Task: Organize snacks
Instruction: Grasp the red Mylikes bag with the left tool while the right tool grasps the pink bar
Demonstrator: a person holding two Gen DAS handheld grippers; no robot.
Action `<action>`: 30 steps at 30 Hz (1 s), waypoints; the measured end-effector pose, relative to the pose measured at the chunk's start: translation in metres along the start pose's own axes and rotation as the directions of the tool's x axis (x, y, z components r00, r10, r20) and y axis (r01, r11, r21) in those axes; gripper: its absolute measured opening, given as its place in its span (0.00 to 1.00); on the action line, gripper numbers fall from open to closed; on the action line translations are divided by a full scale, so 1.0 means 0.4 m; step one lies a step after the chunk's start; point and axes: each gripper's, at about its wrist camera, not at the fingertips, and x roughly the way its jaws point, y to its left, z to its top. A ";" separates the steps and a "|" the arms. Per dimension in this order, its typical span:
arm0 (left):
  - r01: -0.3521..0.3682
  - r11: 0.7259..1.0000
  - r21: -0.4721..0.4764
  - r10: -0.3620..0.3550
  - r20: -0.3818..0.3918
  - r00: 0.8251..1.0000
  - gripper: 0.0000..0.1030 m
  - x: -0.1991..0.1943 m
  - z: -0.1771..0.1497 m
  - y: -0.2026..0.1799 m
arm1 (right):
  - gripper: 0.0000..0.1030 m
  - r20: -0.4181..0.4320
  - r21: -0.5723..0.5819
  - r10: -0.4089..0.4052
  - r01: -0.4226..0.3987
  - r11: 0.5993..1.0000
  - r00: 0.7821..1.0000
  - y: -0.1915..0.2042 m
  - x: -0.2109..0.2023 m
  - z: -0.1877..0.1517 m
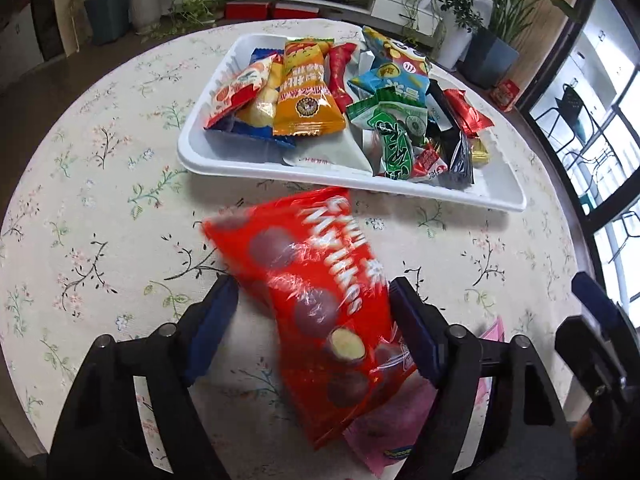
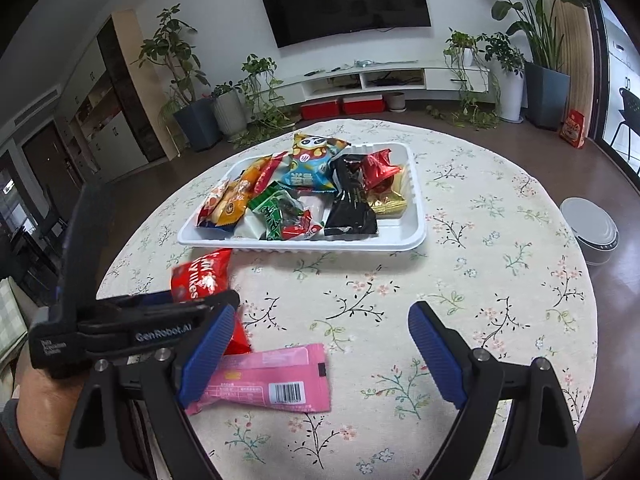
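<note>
The left gripper [image 1: 312, 312] straddles the red bag [image 1: 316, 304], jaws half open; whether the pads grip it I cannot tell. The right gripper [image 2: 320, 352] hangs wide open and empty near the pink packet [image 2: 268, 380]. Next, I judge: clamp the bag firmly and carry it to the tray [image 2: 416, 236].

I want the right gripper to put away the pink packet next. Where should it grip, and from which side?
The pink packet lies flat on the tablecloth, barcode up, its left end tucked under the red bag. Probably best to come from above at the free right end, near the barcode, jaws across the short width; the right gripper is open and empty.
</note>
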 end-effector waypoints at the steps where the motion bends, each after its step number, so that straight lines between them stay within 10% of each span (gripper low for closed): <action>1: 0.001 1.000 0.009 -0.001 0.001 1.000 0.63 0.001 0.000 0.001 | 0.88 0.001 -0.002 -0.001 0.001 1.000 1.000 -0.001 0.000 0.000; 10: 0.057 0.991 0.121 -0.053 -0.032 0.998 0.48 -0.020 -0.021 0.045 | 0.88 -0.065 -0.253 0.091 -0.105 0.962 0.994 0.066 -0.007 -0.002; 17: 0.090 0.978 0.188 -0.081 -0.053 0.995 0.48 -0.046 -0.053 0.101 | 0.88 -0.231 -0.641 0.159 -0.273 0.718 0.960 0.170 0.021 -0.030; 30: 0.140 0.953 0.269 -0.128 -0.063 0.990 0.48 -0.059 -0.071 0.130 | 0.69 -0.485 -0.778 0.029 -0.446 0.443 0.874 0.224 0.186 -0.038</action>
